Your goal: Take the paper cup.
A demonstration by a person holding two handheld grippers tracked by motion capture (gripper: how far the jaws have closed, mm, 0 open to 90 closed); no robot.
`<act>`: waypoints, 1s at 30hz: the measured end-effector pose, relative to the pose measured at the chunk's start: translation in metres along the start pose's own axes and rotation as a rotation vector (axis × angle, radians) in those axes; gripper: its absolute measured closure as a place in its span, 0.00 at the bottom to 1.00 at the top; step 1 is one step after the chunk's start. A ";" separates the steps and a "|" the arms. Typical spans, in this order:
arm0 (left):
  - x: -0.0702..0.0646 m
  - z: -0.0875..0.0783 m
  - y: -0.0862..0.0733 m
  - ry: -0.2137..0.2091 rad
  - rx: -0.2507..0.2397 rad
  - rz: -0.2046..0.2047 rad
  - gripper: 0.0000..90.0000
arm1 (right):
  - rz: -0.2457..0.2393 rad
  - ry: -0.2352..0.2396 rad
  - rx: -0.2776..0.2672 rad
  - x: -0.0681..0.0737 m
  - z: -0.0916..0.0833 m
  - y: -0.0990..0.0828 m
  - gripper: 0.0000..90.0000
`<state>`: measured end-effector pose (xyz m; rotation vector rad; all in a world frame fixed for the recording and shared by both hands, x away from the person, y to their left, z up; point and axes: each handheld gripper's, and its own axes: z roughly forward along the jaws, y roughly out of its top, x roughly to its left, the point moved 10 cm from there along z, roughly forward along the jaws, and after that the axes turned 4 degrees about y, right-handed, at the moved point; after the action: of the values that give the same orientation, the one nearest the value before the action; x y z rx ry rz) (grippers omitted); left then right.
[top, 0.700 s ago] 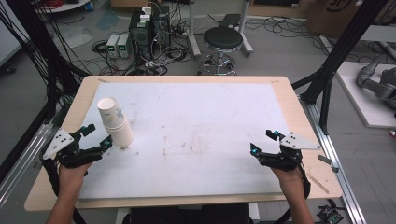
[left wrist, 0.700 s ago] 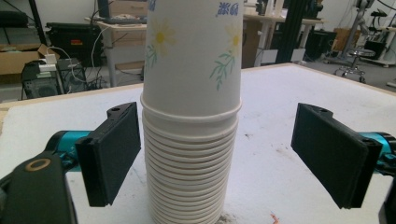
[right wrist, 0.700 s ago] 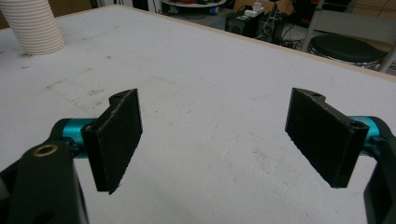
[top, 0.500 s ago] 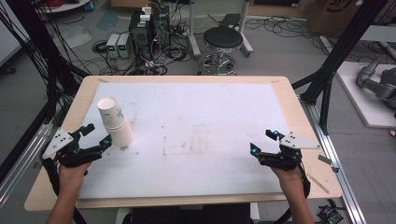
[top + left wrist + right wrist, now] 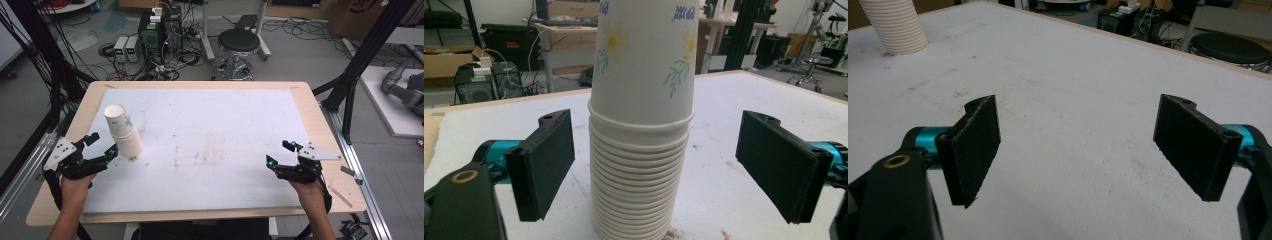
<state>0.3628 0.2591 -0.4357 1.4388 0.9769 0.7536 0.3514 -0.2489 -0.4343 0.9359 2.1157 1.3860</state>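
Paper cup stack (image 5: pixel 641 125) between wide-open hand-held gripper (image 5: pixel 659 165)

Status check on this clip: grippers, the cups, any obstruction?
Left gripper open, jaws either side of the cup stack, no contact. Right gripper open over bare table. Stack upright. Nothing in the way.

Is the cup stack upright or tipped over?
Upright: the cup stack stands on its base on the table, between the open left gripper.
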 end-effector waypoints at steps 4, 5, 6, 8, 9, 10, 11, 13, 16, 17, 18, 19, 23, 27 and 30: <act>0.000 0.000 0.004 0.005 -0.004 0.005 0.18 | -0.005 -0.001 0.003 0.001 -0.001 0.001 0.21; 0.000 -0.001 0.007 0.012 -0.007 0.011 0.18 | -0.004 0.001 0.003 0.002 -0.001 0.001 0.21; 0.000 -0.001 0.007 0.012 -0.007 0.011 0.18 | -0.004 0.001 0.003 0.002 -0.001 0.001 0.21; 0.000 -0.001 0.011 0.015 -0.013 0.014 0.18 | -0.001 0.001 0.008 0.002 0.000 0.000 0.21; 0.001 -0.001 0.014 0.014 -0.018 0.011 0.18 | -0.003 0.002 0.013 0.002 0.001 -0.001 0.21; 0.001 -0.002 0.017 0.014 -0.018 0.011 0.18 | -0.003 0.001 0.016 0.002 0.001 -0.001 0.21; 0.001 -0.003 0.022 0.008 -0.014 0.008 0.18 | -0.004 0.004 0.017 0.003 0.001 -0.001 0.21; 0.001 -0.003 0.024 0.004 -0.014 0.007 0.18 | -0.004 0.010 0.016 0.004 0.002 -0.001 0.21; 0.003 -0.005 0.040 -0.007 -0.026 0.003 0.18 | -0.008 0.014 0.019 0.005 0.003 -0.001 0.21; 0.003 -0.005 0.040 -0.007 -0.026 0.003 0.18 | -0.005 0.016 0.021 0.005 0.004 -0.001 0.21; 0.004 -0.005 0.049 -0.019 -0.031 -0.003 0.18 | -0.003 0.017 0.020 0.006 0.004 -0.001 0.21; 0.004 -0.005 0.049 -0.019 -0.031 -0.003 0.18 | -0.007 0.017 0.019 0.006 0.004 0.000 0.21; 0.008 0.001 0.064 -0.024 -0.026 -0.005 0.18 | -0.016 0.021 0.016 0.007 0.005 0.001 0.21; 0.010 0.012 0.073 -0.031 -0.007 0.010 0.15 | -0.018 0.011 0.016 0.006 0.005 0.001 0.21; 0.011 0.019 0.073 -0.027 0.023 0.015 0.15 | -0.013 0.012 0.017 0.006 0.005 0.001 0.21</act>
<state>0.3950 0.2627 -0.3667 1.4738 0.9577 0.7345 0.3507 -0.2411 -0.4357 0.9208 2.1424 1.3722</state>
